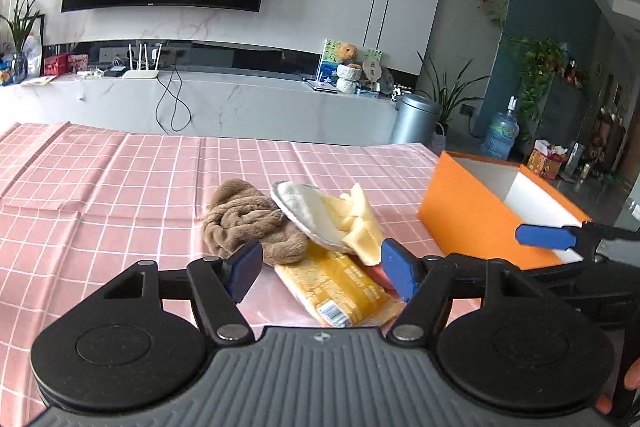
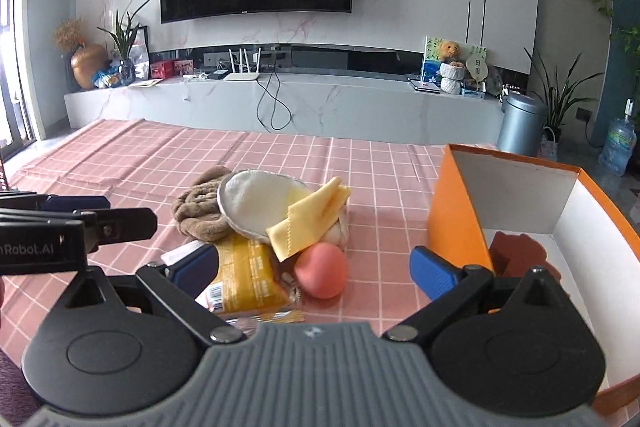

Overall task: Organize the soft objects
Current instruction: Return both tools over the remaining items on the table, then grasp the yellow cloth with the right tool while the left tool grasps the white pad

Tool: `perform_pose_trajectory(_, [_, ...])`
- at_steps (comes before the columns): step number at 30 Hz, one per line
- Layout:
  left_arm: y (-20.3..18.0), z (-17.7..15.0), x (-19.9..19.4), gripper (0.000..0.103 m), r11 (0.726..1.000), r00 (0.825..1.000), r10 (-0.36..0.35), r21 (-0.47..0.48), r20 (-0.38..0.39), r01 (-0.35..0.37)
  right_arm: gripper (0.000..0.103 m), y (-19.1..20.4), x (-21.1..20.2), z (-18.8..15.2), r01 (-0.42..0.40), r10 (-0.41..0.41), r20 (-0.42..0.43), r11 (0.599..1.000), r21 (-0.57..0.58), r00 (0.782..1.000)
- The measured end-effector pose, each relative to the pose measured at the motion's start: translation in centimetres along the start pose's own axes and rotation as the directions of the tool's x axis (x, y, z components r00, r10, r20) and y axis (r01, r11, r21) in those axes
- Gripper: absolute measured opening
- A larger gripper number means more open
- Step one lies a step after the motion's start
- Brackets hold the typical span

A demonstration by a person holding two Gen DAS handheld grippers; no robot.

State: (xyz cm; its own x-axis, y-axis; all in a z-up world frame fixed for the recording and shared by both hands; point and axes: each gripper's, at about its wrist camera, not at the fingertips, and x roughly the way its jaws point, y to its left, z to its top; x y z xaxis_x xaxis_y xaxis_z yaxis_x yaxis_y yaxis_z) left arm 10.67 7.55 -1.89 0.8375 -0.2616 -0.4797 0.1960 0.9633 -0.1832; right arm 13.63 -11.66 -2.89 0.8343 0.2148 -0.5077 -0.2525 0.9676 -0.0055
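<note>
Heap on tablecloth: crumpled brown towel [image 2: 202,213], white pad [image 2: 256,205], yellow cloth [image 2: 306,225], yellow packet [image 2: 246,277], pink ball [image 2: 321,269]; open orange box [image 2: 456,211] to the right.

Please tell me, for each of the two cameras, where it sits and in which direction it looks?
Left wrist: on the left gripper, low over the pink cloth, facing the soft pile and TV wall; its open fingers and a fingertip at the lower right edge show.
Right wrist: on the right gripper, facing the same wall; its open fingers frame the pink ball.
Shared: brown towel, yellow packet, orange box, and each sees the other gripper.
</note>
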Motion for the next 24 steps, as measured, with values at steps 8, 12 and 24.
perform_pose_trajectory(8, [1.3, -0.6, 1.9, 0.078, 0.999, 0.999, 0.002, -0.052, -0.036, -0.004, 0.073, -0.5, 4.2, 0.6, -0.024, 0.028, -0.076, 0.999, 0.047, 0.997])
perform_pose_trajectory(12, [1.8, -0.2, 3.2, 0.078, 0.998, 0.999, 0.01, -0.055, -0.047, -0.013, 0.072, -0.4, 6.2, 1.3, -0.032, 0.036, -0.082, 0.998, 0.051, 0.996])
perform_pose_trajectory(24, [2.5, 2.2, 6.5, 0.066, 0.996, 0.997, -0.038, -0.08, -0.067, 0.032, 0.058, 0.0, 12.1, 3.1, -0.042, 0.046, -0.11, 0.999, 0.035, 0.993])
